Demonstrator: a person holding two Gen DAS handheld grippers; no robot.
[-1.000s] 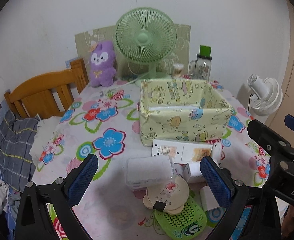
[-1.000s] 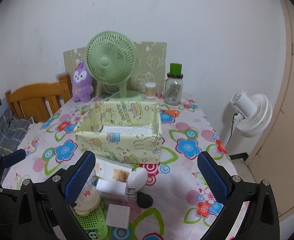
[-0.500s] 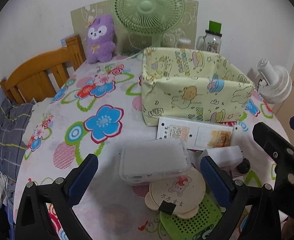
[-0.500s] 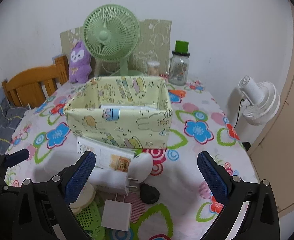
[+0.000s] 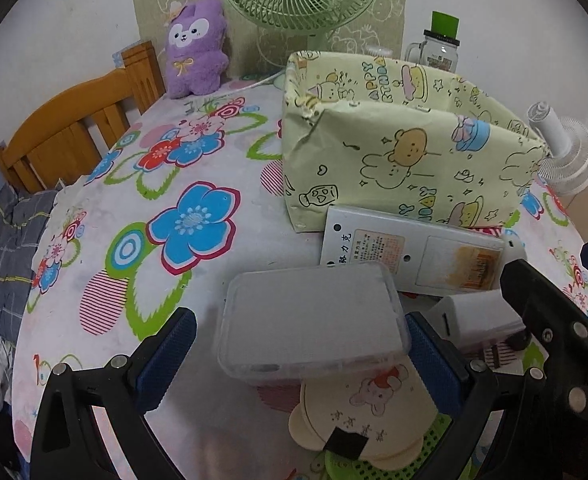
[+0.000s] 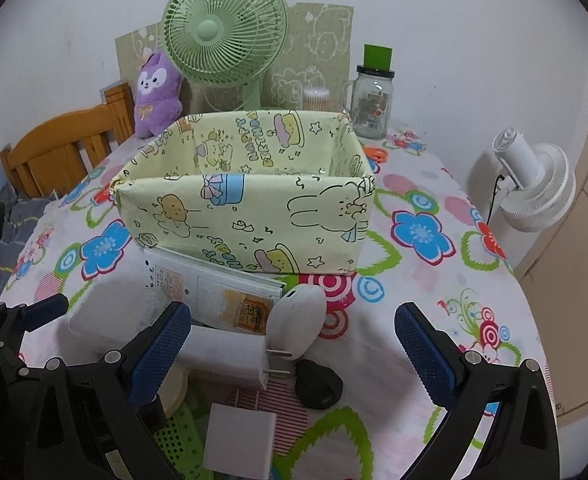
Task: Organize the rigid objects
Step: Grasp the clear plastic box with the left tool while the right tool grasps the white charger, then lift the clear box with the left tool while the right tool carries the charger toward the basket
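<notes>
**Two grippers open over the clutter; left one lined up on the clear box**

Two items dominate the table (image 5: 106, 216): the yellow paper-wrapped bin (image 5: 410, 168), standing open-topped toward the far side, and the pile of loose rigid objects just in front of it. The bin is judged to be the destination for the pile.

The largest loose piece is the flat white pack (image 5: 410, 258), lying against the bin's front wall. Just nearer sits the clear plastic box (image 5: 314, 322), lid on, one edge overlapping the bear-shaped cream disc (image 5: 358, 408). To the right lie the white charger (image 6: 230, 354), prongs out, the white egg-shaped case (image 6: 298, 322), a small black object (image 6: 318, 384) and a white square block (image 6: 240, 442).

The left gripper (image 5: 298, 356) has its jaws wide apart, one pad on either side of the clear box, neither touching it. The right gripper (image 6: 294, 348) is likewise spread, hovering over the charger and case with nothing held.

Assessment: the step in hand appears to be grasping the clear box. A sound grip would close squarely across its short sides, low enough to catch the body and not only the lid (the smooth plastic looks slippery), then lift straight up so the disc beneath is not dragged.
</notes>
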